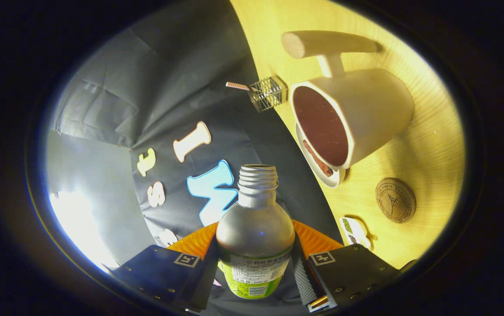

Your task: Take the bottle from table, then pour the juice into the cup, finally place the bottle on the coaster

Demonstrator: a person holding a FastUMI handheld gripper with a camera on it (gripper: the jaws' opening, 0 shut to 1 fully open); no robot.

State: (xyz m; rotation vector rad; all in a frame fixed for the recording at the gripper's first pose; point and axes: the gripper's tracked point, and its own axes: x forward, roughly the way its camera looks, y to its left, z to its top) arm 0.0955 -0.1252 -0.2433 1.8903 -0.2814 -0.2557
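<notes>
The gripper (255, 263) is clamped on the uncapped grey plastic bottle (255, 228), both fingers pressing its labelled body. The view is rolled. Beyond the fingers, on the yellow wooden table (427, 145), stands the white cup (357, 118) with a wooden handle; the round cork coaster (395, 199) lies beside it, apart.

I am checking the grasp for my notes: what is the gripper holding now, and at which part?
The gripper holds the uncapped bottle. Its fingers press on both sides of the lower body, at the label; the neck points ahead, beyond them.
</notes>
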